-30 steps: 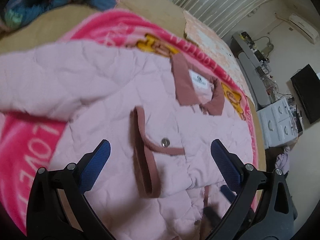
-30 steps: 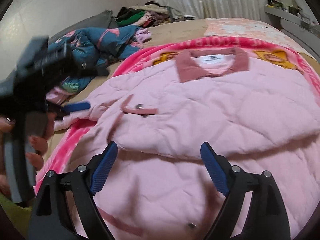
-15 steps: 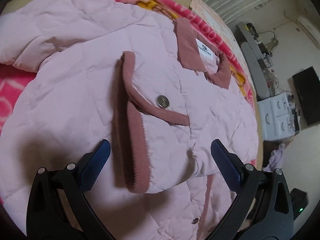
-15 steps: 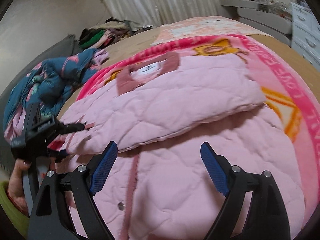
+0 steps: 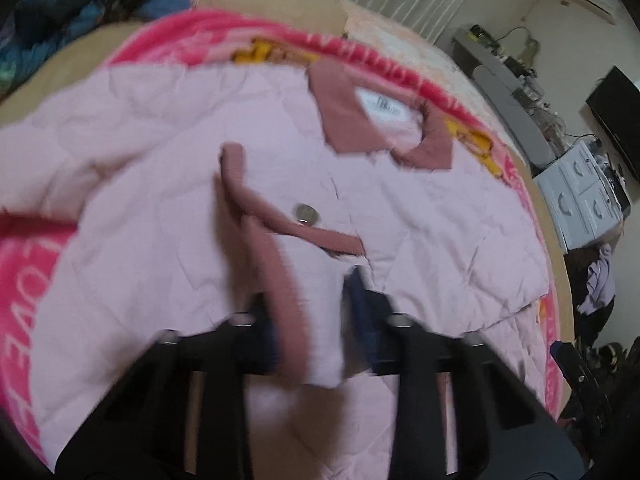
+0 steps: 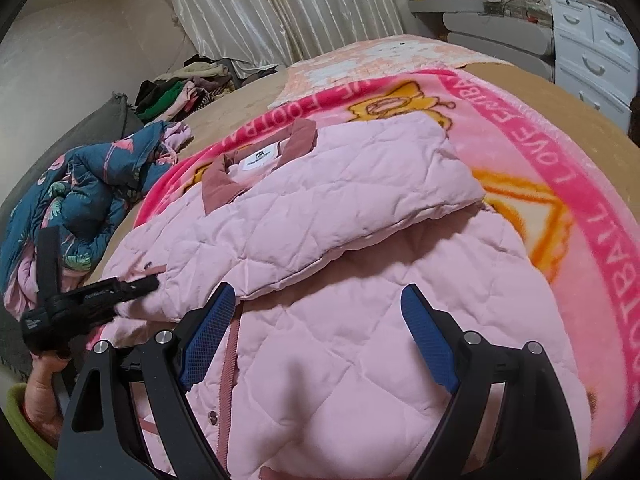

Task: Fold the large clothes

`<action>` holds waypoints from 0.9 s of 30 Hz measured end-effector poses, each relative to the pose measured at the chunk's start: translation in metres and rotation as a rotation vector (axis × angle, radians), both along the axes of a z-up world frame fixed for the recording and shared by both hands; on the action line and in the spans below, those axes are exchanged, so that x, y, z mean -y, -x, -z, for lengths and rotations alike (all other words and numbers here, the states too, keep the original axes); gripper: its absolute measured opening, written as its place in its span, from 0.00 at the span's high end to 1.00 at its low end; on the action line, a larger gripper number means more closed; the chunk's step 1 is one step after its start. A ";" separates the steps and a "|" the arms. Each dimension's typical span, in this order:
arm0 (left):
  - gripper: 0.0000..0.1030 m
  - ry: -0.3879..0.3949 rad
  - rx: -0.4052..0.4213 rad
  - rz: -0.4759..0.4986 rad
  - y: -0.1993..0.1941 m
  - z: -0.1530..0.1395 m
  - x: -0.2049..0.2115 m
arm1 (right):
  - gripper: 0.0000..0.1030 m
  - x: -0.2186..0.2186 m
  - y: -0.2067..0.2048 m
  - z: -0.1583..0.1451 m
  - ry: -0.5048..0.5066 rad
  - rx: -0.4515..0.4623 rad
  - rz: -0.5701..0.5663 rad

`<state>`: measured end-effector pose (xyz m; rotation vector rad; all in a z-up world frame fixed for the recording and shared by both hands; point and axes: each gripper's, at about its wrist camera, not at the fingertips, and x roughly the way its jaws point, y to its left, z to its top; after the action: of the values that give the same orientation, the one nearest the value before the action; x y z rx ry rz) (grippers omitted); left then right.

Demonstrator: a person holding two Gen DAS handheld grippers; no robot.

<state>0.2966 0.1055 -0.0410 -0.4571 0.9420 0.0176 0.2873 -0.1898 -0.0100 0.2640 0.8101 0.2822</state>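
A wide bed (image 6: 540,92) with a tan cover fills the room's middle, with pale pleated curtains (image 6: 280,12) behind it, a white chest of drawers (image 6: 592,40) at the far right and a heap of clothes (image 6: 180,88) by the wall. A fleecy pink blanket (image 6: 592,216) with lettering and orange figures is spread over the bed, and on it lies the quilted pink jacket (image 6: 360,352), soft and puffy, with a dusty-rose ribbed collar (image 5: 340,108) and trim; both sleeves are folded across its chest. The left gripper (image 5: 312,308) is closing its fingers on the ribbed cuff (image 5: 288,300) of one folded sleeve, the cloth pinched between them. The right gripper (image 6: 316,336) hovers over the jacket's lower front, fingers spread wide with nothing between them. A crumpled blue flowered garment (image 6: 80,188) lies at the bed's left edge, and bare tan cover runs along the right side
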 end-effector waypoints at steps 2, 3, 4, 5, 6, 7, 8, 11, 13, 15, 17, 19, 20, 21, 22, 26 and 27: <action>0.91 0.018 0.052 0.003 0.000 -0.017 -0.008 | 0.18 0.000 0.000 -0.002 0.001 0.005 0.000; 0.92 0.019 0.068 0.003 -0.001 -0.024 -0.011 | 0.18 0.000 0.000 -0.004 0.004 0.010 -0.001; 0.92 0.011 0.087 0.008 -0.003 -0.034 -0.014 | 0.18 0.000 0.000 -0.006 0.005 0.014 -0.004; 0.92 0.006 0.100 0.011 -0.004 -0.042 -0.015 | 0.18 0.000 -0.001 -0.008 0.007 0.019 -0.005; 0.92 0.005 0.121 0.014 -0.006 -0.052 -0.017 | 0.18 -0.001 -0.003 -0.011 0.009 0.025 -0.010; 0.92 0.005 0.140 0.017 -0.007 -0.061 -0.019 | 0.18 0.000 -0.005 -0.014 0.011 0.034 -0.017; 0.92 0.004 0.166 0.023 -0.008 -0.073 -0.021 | 0.18 -0.001 -0.008 -0.018 0.016 0.048 -0.024; 0.92 -0.034 0.221 0.048 -0.006 -0.095 -0.021 | 0.18 -0.004 -0.020 -0.028 0.035 0.075 -0.021; 0.92 -0.071 0.225 0.056 -0.006 -0.093 -0.021 | 0.18 -0.005 -0.031 -0.032 0.048 0.086 -0.016; 0.92 -0.113 0.212 0.061 -0.009 -0.082 -0.022 | 0.18 -0.008 -0.040 -0.034 0.062 0.090 -0.017; 0.92 -0.168 0.190 0.059 -0.012 -0.066 -0.022 | 0.18 -0.012 -0.049 -0.033 0.089 0.091 -0.023; 0.92 -0.175 0.153 0.056 -0.014 -0.046 -0.025 | 0.18 -0.015 -0.057 -0.031 0.107 0.086 -0.029; 0.92 -0.177 0.132 0.055 -0.015 -0.036 -0.027 | 0.18 -0.017 -0.059 -0.030 0.115 0.082 -0.031; 0.92 -0.186 0.111 0.054 -0.015 -0.024 -0.028 | 0.18 -0.018 -0.065 -0.028 0.126 0.075 -0.036; 0.92 -0.190 0.101 0.053 -0.015 -0.019 -0.030 | 0.18 -0.020 -0.067 -0.028 0.133 0.072 -0.038; 0.91 -0.185 0.046 0.051 -0.014 0.007 -0.036 | 0.18 -0.023 -0.086 -0.019 0.172 0.049 -0.038; 0.90 -0.186 0.038 0.053 -0.013 0.011 -0.037 | 0.18 -0.024 -0.091 -0.016 0.174 0.037 -0.039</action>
<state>0.3100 0.1426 -0.0519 -0.2592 0.9055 0.0480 0.3781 -0.1659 0.0063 0.0795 0.7987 0.2510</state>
